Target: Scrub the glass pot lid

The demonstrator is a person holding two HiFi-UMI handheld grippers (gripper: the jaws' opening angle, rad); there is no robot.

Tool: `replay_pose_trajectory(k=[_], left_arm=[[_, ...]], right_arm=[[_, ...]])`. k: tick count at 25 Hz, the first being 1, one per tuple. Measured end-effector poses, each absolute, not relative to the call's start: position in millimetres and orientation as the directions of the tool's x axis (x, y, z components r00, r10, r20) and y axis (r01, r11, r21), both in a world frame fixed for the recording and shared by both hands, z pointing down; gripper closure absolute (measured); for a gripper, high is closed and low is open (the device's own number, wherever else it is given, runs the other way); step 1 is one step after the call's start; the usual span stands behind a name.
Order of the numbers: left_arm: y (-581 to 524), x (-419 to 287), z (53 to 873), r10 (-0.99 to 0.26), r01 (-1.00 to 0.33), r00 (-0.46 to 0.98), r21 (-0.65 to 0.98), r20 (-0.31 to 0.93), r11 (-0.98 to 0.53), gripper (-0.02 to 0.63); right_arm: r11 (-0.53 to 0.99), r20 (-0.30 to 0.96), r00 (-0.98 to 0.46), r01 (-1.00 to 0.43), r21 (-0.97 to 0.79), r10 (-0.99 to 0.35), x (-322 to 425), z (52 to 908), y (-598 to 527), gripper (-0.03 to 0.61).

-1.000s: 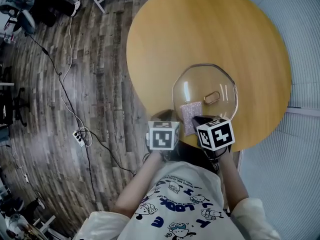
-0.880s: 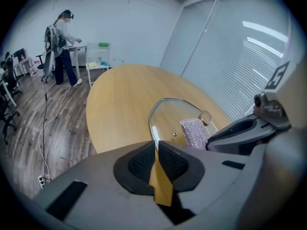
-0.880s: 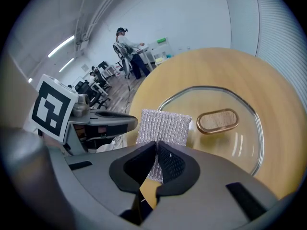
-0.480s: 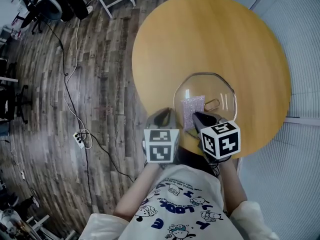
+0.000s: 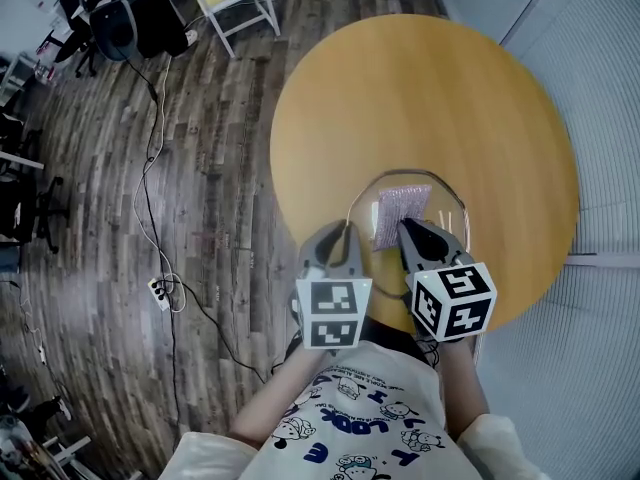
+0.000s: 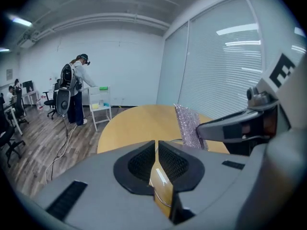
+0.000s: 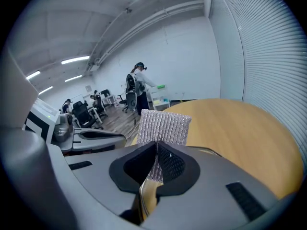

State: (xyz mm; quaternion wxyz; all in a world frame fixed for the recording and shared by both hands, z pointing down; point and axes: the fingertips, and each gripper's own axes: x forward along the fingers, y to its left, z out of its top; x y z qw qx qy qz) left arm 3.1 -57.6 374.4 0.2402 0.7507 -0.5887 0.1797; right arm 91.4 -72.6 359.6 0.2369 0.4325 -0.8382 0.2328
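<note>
**Item: glass pot lid** [image 5: 446,206]
- Location: on the round wooden bench [image 5: 400,88], by the edge nearest the person, largely covered by both tools.
- Form: round in outline, so it has no long axis to record.
- Attitude: appears to lie flat or nearly so. The handle is not visible.

**Item: scouring cloth** [image 5: 400,213]
- Form: silvery mesh, rectangular.
- Orientation: the long axis runs away from the person, from the right fingers out across the middle of the lid. The free end points toward the far side of the bench.

**Item: left gripper** [image 5: 345,232]
- Fingers: closed to a thin slit at the lid's left rim.
- Hold: in the left gripper view a sliver of clear glass with a bright highlight sits between them, so it is judged clamped on the rim.

**Item: right gripper** [image 5: 410,228]
- Fingers: pinched tight on the near end of the cloth.
- Hold: the rest of the cloth stands out past the tips.

**Step in hand, as judged**
- Scrubbing: the left steadies the lid while the right works the cloth on the glass.

**Next move, as judged**
- Calls for downward pressure and strokes of the cloth across the glass.
- Calls for a firm left hold so the lid does not skate off the near edge
</note>
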Motion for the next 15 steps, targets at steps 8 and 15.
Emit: replay_pose_trajectory(k=[8, 15], left_arm=[[-68.7, 8.1, 347.1, -0.843, -0.972, 0.236, 0.109, 0.483, -0.21, 0.584], [-71.7, 14.4, 328.8, -0.858, -0.969, 0.246, 0.096, 0.45, -0.227, 0.583]], right_arm=[[0.475, 0.505, -0.479, -0.868, -0.147, -0.718, 96.4, 332.2, -85.7, 0.543], [0.438, 0.422, -0.444, -0.891, -0.117, -0.79, 104.8, 308.2, -89.2, 0.543]])
